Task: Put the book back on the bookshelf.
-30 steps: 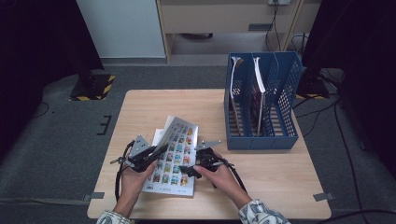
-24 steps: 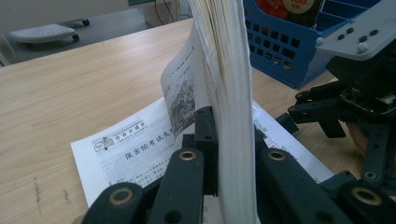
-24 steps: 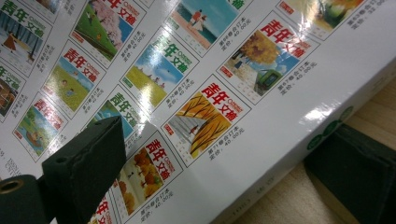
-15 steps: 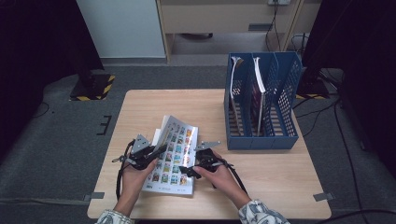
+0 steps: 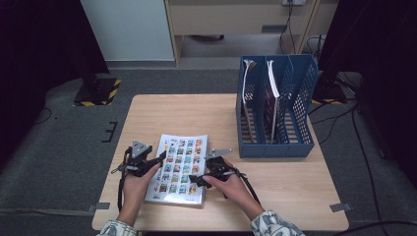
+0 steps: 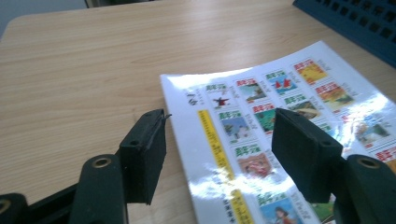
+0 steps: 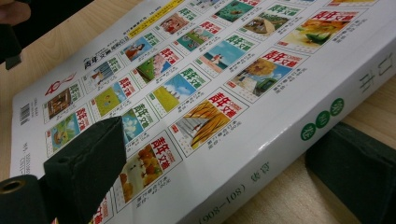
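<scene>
A thick book [image 5: 179,167] with a cover of small colour pictures lies flat on the wooden table [image 5: 196,113], near its front edge. My left gripper [image 5: 160,158] is at the book's left edge. Its jaws have just been opening and now stand open [image 6: 219,158], one over the bare table and one above the cover [image 6: 280,107], neither pressing on it. My right gripper [image 5: 194,179] is at the book's right side, shut on the spine [image 7: 219,172]: one pad [image 7: 88,154] rests on the cover [image 7: 210,70], the other against the spine's lower edge.
A blue mesh file holder [image 5: 275,113] with upright compartments stands at the table's right rear and holds a couple of thin booklets [image 5: 273,88]. Bare tabletop lies behind and to the left of the book. Cables trail from both grippers toward the front edge.
The book, tilted up off the table before, now lies flat. My left gripper has let go of its left edge and sunk a little. The right gripper has kept still.
</scene>
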Motion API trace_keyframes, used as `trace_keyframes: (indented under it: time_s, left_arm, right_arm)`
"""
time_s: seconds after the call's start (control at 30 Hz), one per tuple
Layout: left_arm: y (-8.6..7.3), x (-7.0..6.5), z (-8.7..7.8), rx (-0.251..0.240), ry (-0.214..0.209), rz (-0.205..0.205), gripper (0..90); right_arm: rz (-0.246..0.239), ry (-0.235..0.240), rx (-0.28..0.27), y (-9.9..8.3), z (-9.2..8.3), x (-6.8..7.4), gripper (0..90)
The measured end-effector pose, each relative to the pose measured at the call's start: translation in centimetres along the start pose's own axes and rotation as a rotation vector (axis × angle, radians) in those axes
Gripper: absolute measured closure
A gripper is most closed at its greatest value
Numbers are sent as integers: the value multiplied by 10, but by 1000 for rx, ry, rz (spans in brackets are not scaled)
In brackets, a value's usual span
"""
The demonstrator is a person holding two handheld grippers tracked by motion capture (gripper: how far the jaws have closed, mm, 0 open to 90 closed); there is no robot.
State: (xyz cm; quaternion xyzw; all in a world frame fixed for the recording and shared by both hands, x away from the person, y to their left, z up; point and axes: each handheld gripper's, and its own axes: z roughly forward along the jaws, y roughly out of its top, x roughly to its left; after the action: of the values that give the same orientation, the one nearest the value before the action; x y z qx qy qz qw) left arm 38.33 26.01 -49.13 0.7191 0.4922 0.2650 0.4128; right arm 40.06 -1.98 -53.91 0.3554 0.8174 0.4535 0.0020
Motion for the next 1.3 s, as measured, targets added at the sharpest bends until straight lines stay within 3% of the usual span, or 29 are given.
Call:
trace_keyframes:
  time_s: [0.1, 0.17, 0.23, 0.27, 0.5, 0.6, 0.7, 0.8, 0.9, 1.03, 1.1, 1.3]
  left_arm:
    - [-4, 4, 2, 44, -15, 1, 364]
    - [-8, 4, 9, 104, -35, 35, 353]
    - [-12, 2, 14, 158, -23, 78, 351]
    - [-13, 1, 16, 171, -23, 81, 348]
    - [-16, 1, 21, 196, -68, 62, 340]
    - [-18, 1, 23, 185, -94, 43, 353]
    - [-20, 2, 23, 188, -93, 23, 346]
    - [-21, 3, 23, 185, -102, 12, 344]
    - [-21, 4, 24, 171, -107, 25, 343]
    - [-21, 6, 25, 166, -124, 20, 342]
    - [-21, 4, 24, 186, -109, 1, 342]
    - [-21, 3, 24, 184, -109, 5, 341]
  right_arm:
    - [-4, -3, -1, 0, 0, 0, 59]
    - [-7, -14, -2, 0, 0, 1, 65]
    - [-15, -29, 3, 0, 1, 2, 64]
    - [-16, -35, 4, 0, 1, 3, 64]
    - [-12, -43, -1, 0, 1, 3, 82]
    - [-11, -40, -5, 1, 0, 0, 111]
    - [1, -25, -13, 2, 0, -3, 136]
    - [-22, -13, 3, 5, 3, -3, 131]
    - [-25, 6, 15, 8, 5, -5, 134]
    - [-3, 25, 4, 12, 10, -6, 137]
    - [21, 41, -14, 12, 14, -6, 129]
    - [73, 100, -31, 16, 20, -8, 125]
